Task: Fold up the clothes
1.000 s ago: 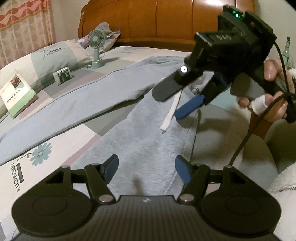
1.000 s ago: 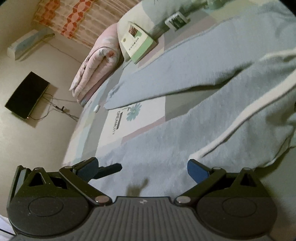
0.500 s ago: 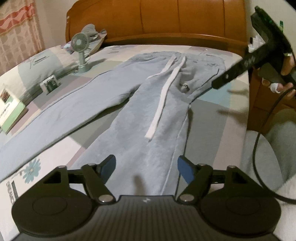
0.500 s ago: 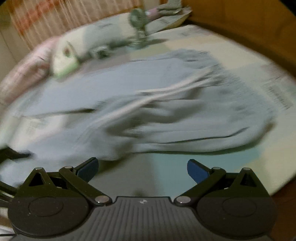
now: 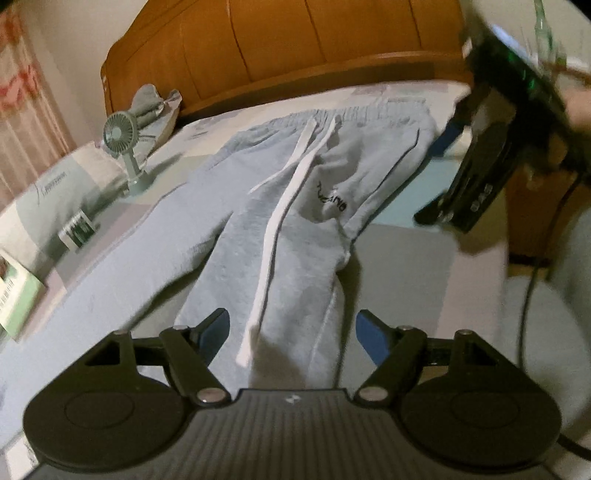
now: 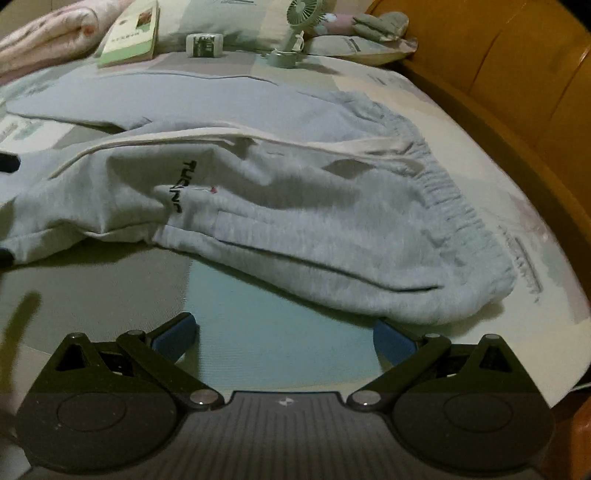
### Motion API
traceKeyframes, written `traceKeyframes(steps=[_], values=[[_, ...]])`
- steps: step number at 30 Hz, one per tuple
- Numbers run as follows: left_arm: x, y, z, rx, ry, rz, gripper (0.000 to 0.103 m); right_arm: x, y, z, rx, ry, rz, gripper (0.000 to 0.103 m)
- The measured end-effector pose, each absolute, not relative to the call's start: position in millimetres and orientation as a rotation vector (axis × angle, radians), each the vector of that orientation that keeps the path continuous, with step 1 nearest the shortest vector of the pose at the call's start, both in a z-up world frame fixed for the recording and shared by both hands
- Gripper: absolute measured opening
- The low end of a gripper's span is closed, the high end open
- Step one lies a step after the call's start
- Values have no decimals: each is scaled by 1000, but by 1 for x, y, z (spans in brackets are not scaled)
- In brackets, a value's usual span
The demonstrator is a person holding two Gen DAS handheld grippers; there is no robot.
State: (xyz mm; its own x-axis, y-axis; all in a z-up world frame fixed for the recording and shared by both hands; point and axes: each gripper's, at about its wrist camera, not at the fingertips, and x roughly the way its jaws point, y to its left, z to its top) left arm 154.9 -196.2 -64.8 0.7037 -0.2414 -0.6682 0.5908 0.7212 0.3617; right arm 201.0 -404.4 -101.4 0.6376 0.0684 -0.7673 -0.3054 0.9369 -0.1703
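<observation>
Left wrist view: left hand-held gripper at 6 o'clock, blue pads spread wide, nothing pinched between them, poised over the lower stretch of one trouser leg. Grey sweatpants spread flat on the bed, waistband toward 12 o'clock by the wooden headboard, one leg running down to 6 o'clock, the other slanting off toward 8 o'clock. White drawstring trailing from the waistband down the middle, loose end lying between the spread pads. Black lettering on the fabric near the hip, toward 1 o'clock from centre. Right hand-held gripper at 2 o'clock, blurred, one blue pad showing just beside the waistband corner; contact with the cloth impossible to tell from here. Small green fan standing at 10 o'clock, a small box at 9 o'clock, a green book at the left edge.

Right wrist view: right hand-held gripper at 6 o'clock, pads spread apart, bare sheet between them. Waistband corner of the grey sweatpants bunched just beyond the right pad at 4 o'clock, close to it, touching or not unclear. Elastic waistband curving from 1 o'clock to 4 o'clock, drawstring stretched across toward 10 o'clock. Fan, box and book lined up along 11 to 12 o'clock, a rolled pink blanket at 10 o'clock, headboard at 2 o'clock.
</observation>
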Motion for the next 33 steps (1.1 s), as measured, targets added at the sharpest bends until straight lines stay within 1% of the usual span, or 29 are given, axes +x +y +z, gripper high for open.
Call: traceKeyframes(steps=[6,9,11,16,22,26,33], values=[[171,-222,-82,725,607,-497,76,211,-382,-104,-652,726,116,103],[180,-225,-80,761,571,-458,76,220,-381,-97,-702,701,103,103],[185,-220,-70,743,543,-438,76,224,-386,-85,-688,670,107,103],[214,-202,-50,604,555,-422,77,244,-401,-61,-616,642,133,103],[248,-184,-55,455,640,-421,78,261,-411,-51,-509,659,150,103],[256,-178,-63,425,676,-425,79,240,-401,-51,-523,616,238,103],[254,-177,-61,430,677,-432,79,221,-354,-82,-692,619,415,103]])
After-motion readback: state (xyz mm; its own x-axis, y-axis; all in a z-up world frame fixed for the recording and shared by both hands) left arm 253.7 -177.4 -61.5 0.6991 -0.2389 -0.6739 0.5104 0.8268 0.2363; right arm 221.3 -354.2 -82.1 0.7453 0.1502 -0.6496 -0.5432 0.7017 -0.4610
